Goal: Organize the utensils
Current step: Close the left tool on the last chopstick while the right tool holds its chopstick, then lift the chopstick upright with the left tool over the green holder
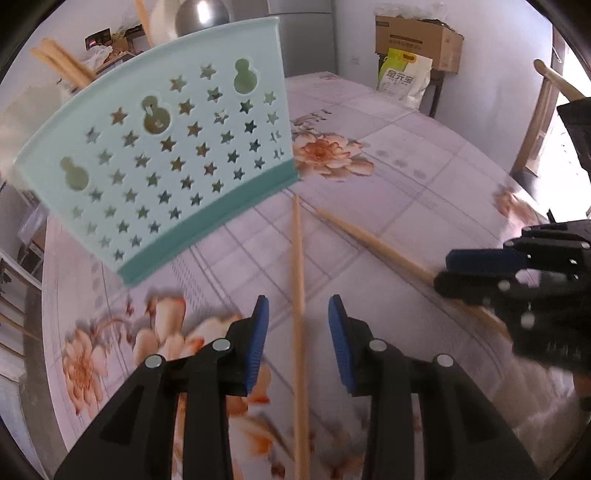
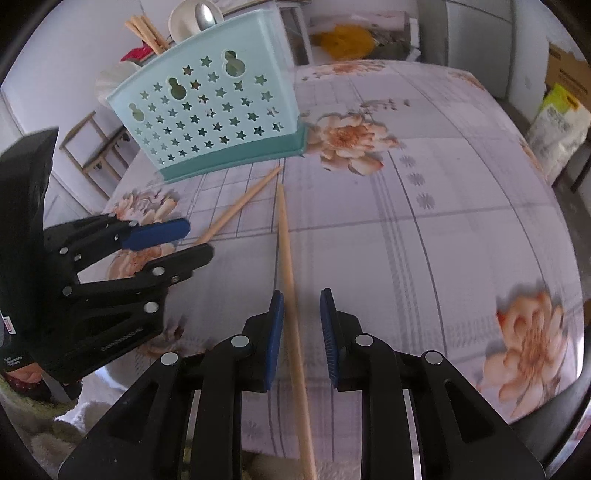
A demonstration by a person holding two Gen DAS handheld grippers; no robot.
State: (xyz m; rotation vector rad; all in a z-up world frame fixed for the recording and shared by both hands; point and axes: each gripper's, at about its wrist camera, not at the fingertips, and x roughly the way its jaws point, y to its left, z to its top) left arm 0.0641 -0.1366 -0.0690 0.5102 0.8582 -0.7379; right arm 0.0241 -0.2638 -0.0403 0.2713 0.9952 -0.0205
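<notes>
Left wrist view – looks steeply down along own fingers, close over floral tablecloth (image 1: 406,155), facing teal utensil holder (image 1: 166,147). Right wrist view – same tilt, close, beside it. Shared: holder (image 2: 210,110), tablecloth (image 2: 443,221), each other's gripper.

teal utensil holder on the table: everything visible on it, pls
The utensil holder is pale teal plastic with a darker teal base. Its broad face is pierced with star cutouts and three gourd-shaped holes. It stands upright on the floral tablecloth, near the far edge. Wooden chopsticks, a white spoon and a metal spoon stick out of the top. Neither tongs touches it.
</notes>
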